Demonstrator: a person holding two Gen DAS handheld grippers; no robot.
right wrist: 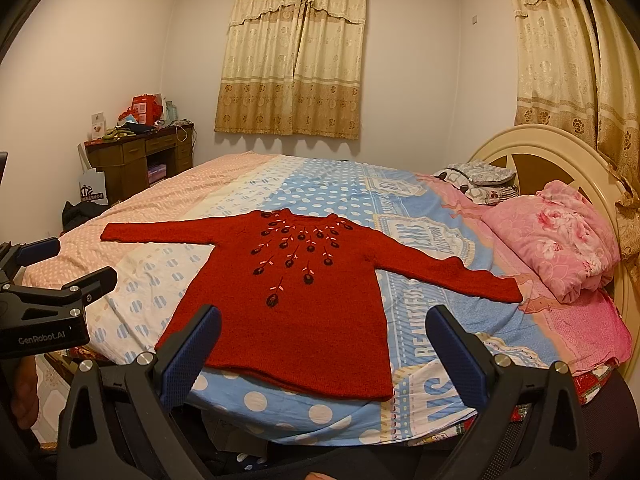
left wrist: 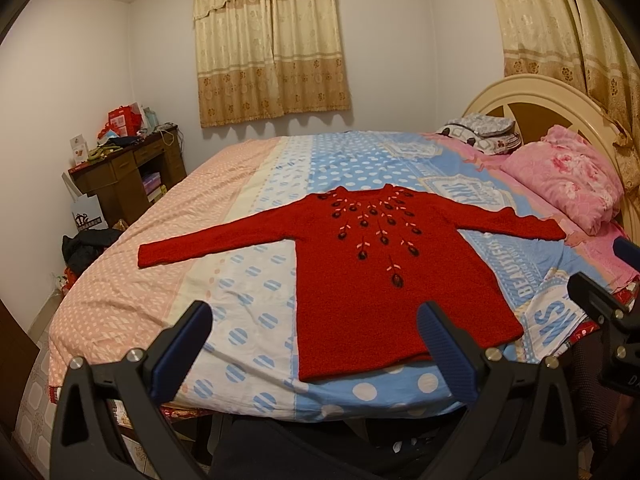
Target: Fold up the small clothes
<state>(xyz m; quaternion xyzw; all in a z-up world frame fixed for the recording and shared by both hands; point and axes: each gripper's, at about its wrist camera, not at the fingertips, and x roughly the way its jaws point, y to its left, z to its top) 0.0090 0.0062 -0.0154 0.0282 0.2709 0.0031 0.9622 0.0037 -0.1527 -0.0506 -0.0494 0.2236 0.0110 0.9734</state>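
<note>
Lying flat on the bed (left wrist: 248,320), the red sweater (left wrist: 384,280) faced up, both sleeves spread wide to the sides, its hem close to the near edge. The embroidered neck pointed toward the far curtains (left wrist: 272,40). Nothing had been folded yet.

Both grippers hung short of the bed, touching no cloth. The left gripper (left wrist: 316,344) had its jaws spread wide with nothing between them; the right gripper (right wrist: 324,348) stood the same, wide apart and empty.

Several things could have gone wrong from there, by my reading. The knit looked thick and loose, so a shallow pinch at a cuff might have caught only the top layer, dragging the sleeve into a twist instead of a clean fold. The bedsheet looked soft and wrinkled; a jaw pressed too deep could have grabbed sheet together with sweater and pulled both. The hem sat so near the edge that a tug toward the person might have slid the sweater off the bed. The right sleeve ended near the pink pillow (right wrist: 556,240), so a sweep there could have snagged it.
</note>
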